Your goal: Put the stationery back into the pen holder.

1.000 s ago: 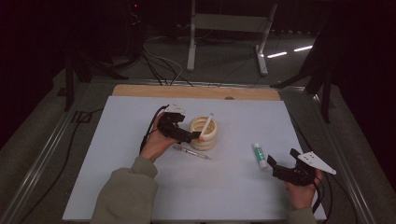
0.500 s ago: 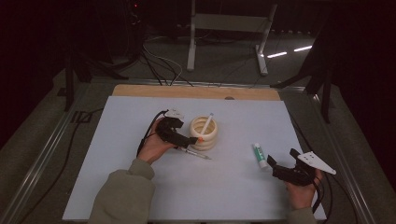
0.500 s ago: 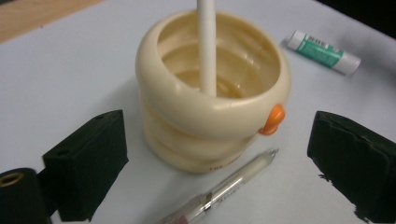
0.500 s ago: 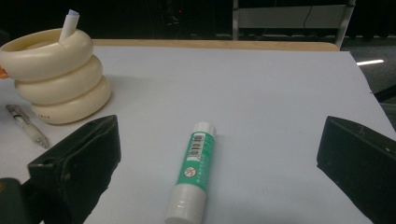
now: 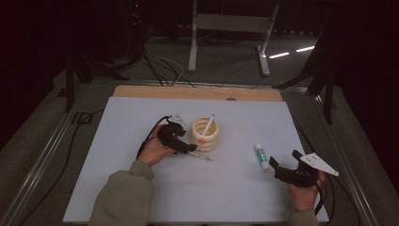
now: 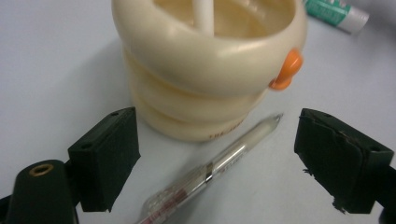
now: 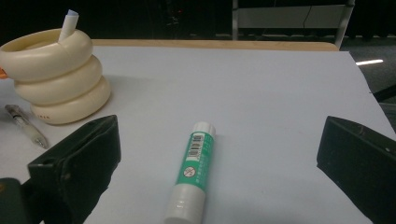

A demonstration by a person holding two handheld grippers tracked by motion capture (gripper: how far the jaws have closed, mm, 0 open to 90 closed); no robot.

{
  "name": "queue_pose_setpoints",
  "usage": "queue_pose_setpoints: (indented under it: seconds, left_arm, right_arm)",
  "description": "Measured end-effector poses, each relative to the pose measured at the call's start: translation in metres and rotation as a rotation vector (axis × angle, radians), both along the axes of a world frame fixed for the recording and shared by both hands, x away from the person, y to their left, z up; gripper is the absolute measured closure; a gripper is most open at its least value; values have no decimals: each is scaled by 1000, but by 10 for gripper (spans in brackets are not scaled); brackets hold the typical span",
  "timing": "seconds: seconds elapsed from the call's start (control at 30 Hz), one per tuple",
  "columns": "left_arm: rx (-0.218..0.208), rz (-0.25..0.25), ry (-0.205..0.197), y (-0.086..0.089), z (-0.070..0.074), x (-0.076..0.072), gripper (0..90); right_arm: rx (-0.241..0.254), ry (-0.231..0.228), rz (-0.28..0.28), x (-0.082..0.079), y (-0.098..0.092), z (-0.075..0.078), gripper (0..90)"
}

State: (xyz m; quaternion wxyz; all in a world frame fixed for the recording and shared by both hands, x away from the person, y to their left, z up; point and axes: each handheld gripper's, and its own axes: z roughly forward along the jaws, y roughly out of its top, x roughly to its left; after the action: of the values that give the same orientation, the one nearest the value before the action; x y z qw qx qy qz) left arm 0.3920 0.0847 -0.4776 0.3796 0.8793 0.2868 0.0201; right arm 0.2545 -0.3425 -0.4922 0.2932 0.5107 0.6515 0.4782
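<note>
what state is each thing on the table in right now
pen: flat beside the holder, between open jaws, not gripped
pen holder: upright, a white stick inside
glue stick: lying flat, capped
left gripper: open, jaws just closing
right gripper: open

The left claw [image 5: 188, 148] is held low over the worktop [image 5: 141, 188] in the left hand [image 5: 154, 149], with its tips pointed toward the person's right. Its jaws have just been closing, yet a wide gap is kept between the two black pads [image 6: 105, 156], and nothing is pressed by them. The left forearm is covered by an olive sleeve [image 5: 123, 197]. The right claw [image 5: 274, 165] is gripped in the right hand [image 5: 303, 193] near the worktop's right edge; its jaws are spread wide and aimed away from the person.
</note>
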Motion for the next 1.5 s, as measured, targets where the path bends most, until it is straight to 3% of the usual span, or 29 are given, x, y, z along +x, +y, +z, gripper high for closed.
queue_pose_setpoints:
  seconds: [0.3, 0.47, 0.73, 1.0, 1.13, 1.5]
  left_arm:
    - [68, -54, 22, -3, -15, 1, 170]
    - [107, -88, 10, -8, -21, -1, 226]
    - [126, -143, 24, -14, -29, -3, 413]
    - [165, -216, 0, -23, -32, -12, 582]
    - [188, -254, -24, -32, -32, -18, 603]
    - [180, -307, -40, -51, -33, -25, 603]
  right_arm:
    - [-1, 2, 1, 0, 0, 0, 0]
    - [-2, 1, 1, 0, 0, 0, 0]
    - [0, 2, 0, 0, 0, 0, 0]
    - [-2, 1, 0, 0, 0, 0, 0]
    - [-2, 2, 0, 0, 0, 0, 0]
    - [-2, 1, 3, 0, 1, 0, 0]
